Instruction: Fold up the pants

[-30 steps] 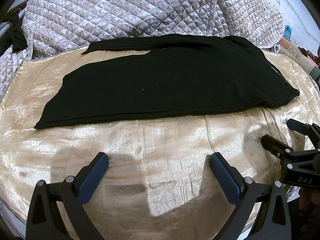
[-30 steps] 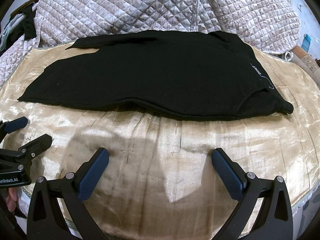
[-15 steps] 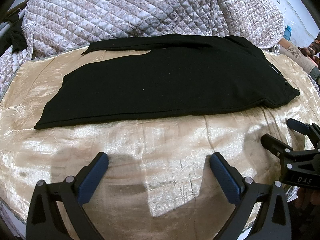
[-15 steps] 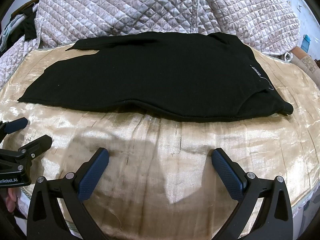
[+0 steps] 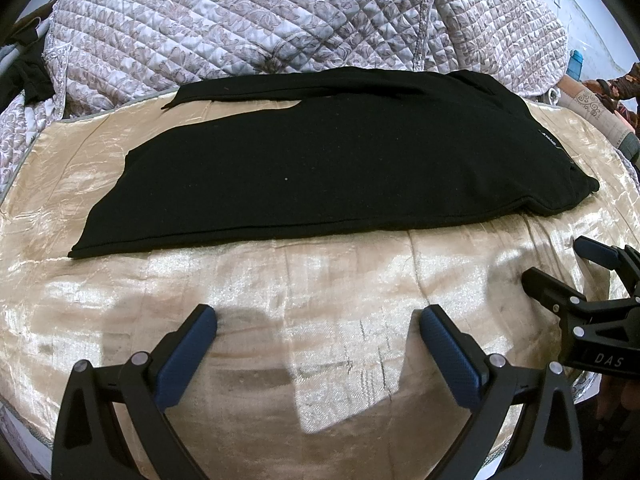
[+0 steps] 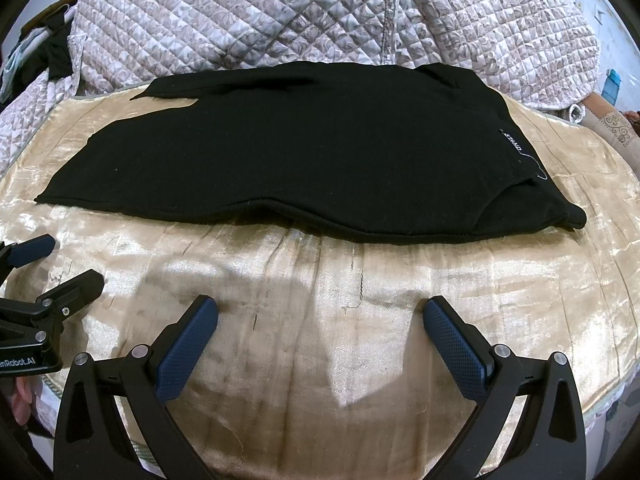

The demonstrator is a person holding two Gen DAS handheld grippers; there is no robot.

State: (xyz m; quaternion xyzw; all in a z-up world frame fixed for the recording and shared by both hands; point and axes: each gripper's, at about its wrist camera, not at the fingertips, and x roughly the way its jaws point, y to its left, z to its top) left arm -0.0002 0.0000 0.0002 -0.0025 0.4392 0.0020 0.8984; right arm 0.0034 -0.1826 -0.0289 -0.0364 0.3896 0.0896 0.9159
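Observation:
Black pants [image 5: 320, 168] lie flat on a gold satin sheet [image 5: 280, 288], folded lengthwise, legs to the left and waist to the right; they also show in the right wrist view [image 6: 304, 152]. A white label [image 6: 514, 142] sits near the waist. My left gripper [image 5: 316, 318] is open and empty, hovering over the sheet in front of the pants' near edge. My right gripper [image 6: 320, 308] is open and empty, also short of the near edge. The right gripper shows at the right of the left wrist view [image 5: 560, 264], the left gripper at the left of the right wrist view [image 6: 60, 260].
A quilted grey-pink bedspread [image 5: 260, 28] is heaped behind the pants. Dark clothes [image 6: 56, 52] hang at the far left. A blue container [image 6: 612, 82] and patterned fabric [image 5: 592, 100] sit at the far right. The sheet's edge [image 6: 600, 404] drops off at the near right.

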